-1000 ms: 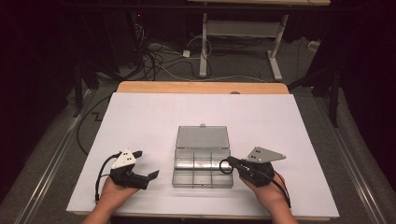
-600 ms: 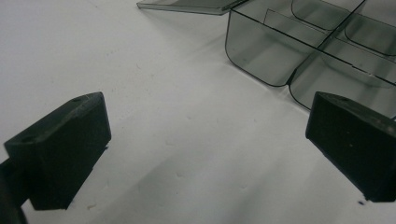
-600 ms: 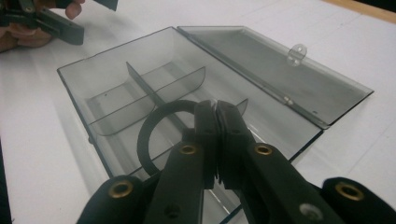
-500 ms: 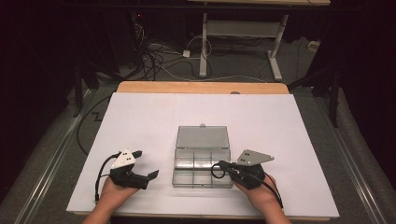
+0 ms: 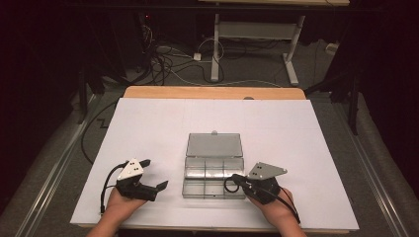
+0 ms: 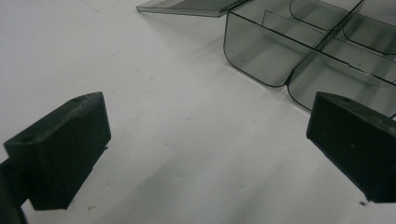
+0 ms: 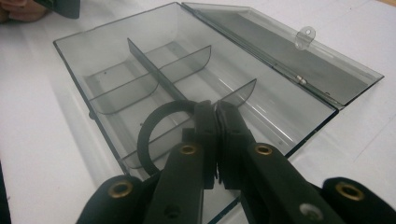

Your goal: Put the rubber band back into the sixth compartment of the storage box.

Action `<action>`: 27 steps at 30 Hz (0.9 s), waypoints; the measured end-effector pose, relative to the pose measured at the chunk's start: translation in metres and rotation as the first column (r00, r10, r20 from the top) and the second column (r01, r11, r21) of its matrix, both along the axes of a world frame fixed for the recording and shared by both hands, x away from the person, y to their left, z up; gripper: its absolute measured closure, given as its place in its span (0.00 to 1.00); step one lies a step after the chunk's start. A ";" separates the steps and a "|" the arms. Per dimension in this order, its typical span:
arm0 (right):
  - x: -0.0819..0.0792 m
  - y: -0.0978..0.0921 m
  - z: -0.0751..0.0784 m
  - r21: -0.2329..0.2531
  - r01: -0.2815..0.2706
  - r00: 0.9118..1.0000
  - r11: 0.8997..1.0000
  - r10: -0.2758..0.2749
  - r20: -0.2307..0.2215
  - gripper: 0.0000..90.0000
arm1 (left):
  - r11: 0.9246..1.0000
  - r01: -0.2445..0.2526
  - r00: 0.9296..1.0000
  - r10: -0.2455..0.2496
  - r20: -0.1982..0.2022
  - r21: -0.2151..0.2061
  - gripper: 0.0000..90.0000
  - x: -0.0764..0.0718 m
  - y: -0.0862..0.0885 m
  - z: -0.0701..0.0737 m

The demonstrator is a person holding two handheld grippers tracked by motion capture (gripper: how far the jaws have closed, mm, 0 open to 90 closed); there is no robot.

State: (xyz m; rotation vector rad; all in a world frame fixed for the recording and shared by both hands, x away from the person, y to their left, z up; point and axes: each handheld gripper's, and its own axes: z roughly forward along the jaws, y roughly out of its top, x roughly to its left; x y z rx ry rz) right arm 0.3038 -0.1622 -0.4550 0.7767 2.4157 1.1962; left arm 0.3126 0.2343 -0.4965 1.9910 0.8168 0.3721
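Observation:
A clear grey compartment box (image 5: pixel 186 178) lies in the middle of the white sheet, its lid (image 5: pixel 213 144) folded flat behind it. My right gripper (image 5: pixel 238 178) is shut on a black ring (image 5: pixel 228 185) at the box's front right corner. In the right gripper view the ring (image 7: pixel 152 133) hangs left of the closed right gripper (image 7: pixel 215 108), above the divided compartments of the box (image 7: pixel 93 56). My left gripper (image 5: pixel 154 174) rests open on the sheet left of the box. Nothing lies between the left gripper's (image 6: pixel 205 140) pads, and the box's corner (image 6: pixel 261 56) is just ahead.
The white sheet (image 5: pixel 197 116) covers a wooden table whose far edge (image 5: pixel 212 92) shows behind it. Cables (image 5: pixel 163 59) and a desk frame (image 5: pixel 215 44) stand on the floor beyond. The person's other hand (image 7: pixel 18 10) shows at the top left of the right gripper view.
My right gripper has moved left with the black ring, from beside the box to over its front right corner. The left gripper has stayed where it was.

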 end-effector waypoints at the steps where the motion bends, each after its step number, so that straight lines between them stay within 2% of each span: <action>1: 0.000 0.000 -0.001 -0.008 0.002 1.000 1.000 -0.002 -0.001 0.99 | 1.000 -0.001 1.000 0.001 0.001 -0.001 0.00 0.000 0.000 0.000; 13: 0.001 -0.001 -0.004 -0.029 0.008 1.000 1.000 -0.008 -0.008 0.98 | 1.000 -0.001 1.000 0.001 0.007 -0.003 0.00 -0.001 0.000 0.000; 16: 0.001 -0.001 -0.005 -0.025 0.011 1.000 1.000 -0.011 -0.011 0.91 | 1.000 -0.001 1.000 0.001 0.007 -0.003 0.00 -0.001 0.000 0.000; 21: 0.000 -0.005 0.000 0.013 0.018 1.000 1.000 -0.018 -0.006 0.82 | 1.000 -0.006 1.000 0.006 0.007 -0.007 0.00 -0.001 0.001 0.000; 25: 0.001 -0.014 0.004 0.052 0.044 0.999 0.998 -0.044 0.000 0.75 | 1.000 -0.005 1.000 0.005 0.009 -0.005 0.00 -0.001 0.000 0.000; 27: 0.003 -0.020 0.004 0.075 0.061 0.998 0.995 -0.060 -0.011 0.70 | 1.000 -0.005 1.000 0.005 0.008 -0.007 0.00 -0.001 0.001 0.000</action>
